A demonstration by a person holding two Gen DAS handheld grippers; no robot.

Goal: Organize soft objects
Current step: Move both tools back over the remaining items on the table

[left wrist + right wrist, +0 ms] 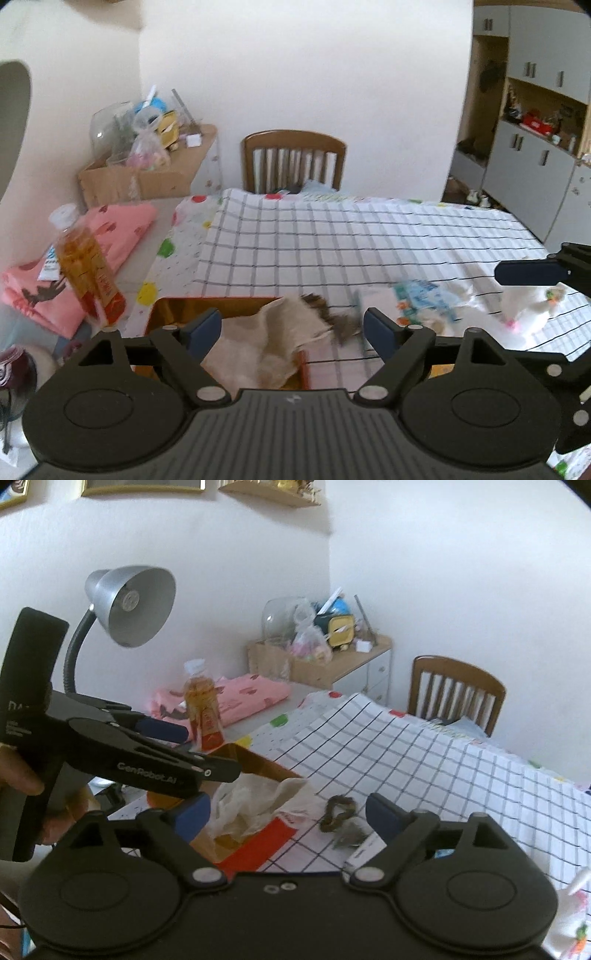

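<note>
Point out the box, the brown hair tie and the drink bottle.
box (255, 762), right wrist view, on its far inner wall.
hair tie (338, 812), right wrist view, on its looped band.
bottle (88, 273), left wrist view, on its orange body.

Left gripper (291, 328): jaws spread wide, nothing between the blue-padded fingertips (205, 325). Its black body points forward and slightly downward. Right gripper (288, 814): jaws likewise spread wide and empty. The two tools sit close together, left one just to the left of the right one. A bare hand (26, 786) wraps the left tool's handle
</note>
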